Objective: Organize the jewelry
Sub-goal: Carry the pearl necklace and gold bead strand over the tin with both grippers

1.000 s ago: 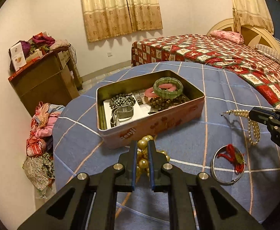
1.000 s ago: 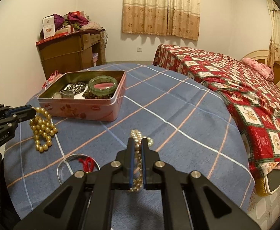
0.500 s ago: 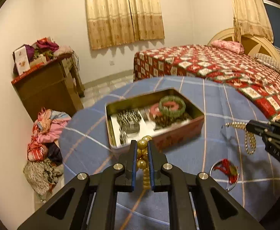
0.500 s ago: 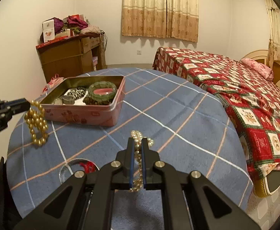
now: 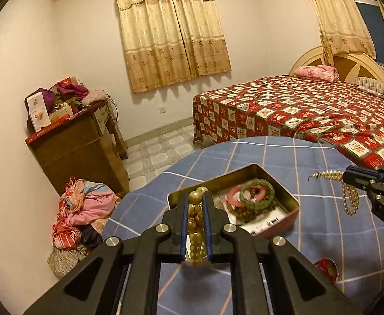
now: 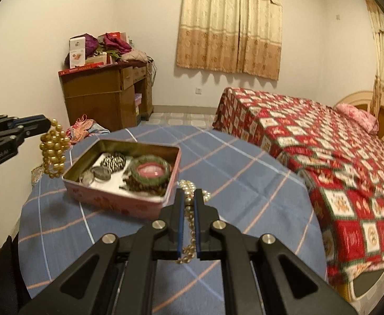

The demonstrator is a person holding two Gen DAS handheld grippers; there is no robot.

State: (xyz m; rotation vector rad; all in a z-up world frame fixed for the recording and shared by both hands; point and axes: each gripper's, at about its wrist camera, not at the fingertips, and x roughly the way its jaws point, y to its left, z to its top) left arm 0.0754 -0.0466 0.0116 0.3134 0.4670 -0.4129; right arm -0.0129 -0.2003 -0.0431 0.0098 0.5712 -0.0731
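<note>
Two hand-held grippers, left hand-held gripper (image 5: 195, 199), right hand-held gripper (image 6: 188, 197), two bead strands, one tin (image 6: 150, 204)

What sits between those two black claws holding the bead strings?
The open tin, with bracelets inside, sits between the left gripper and the right gripper; the right wrist view shows it best.
</note>
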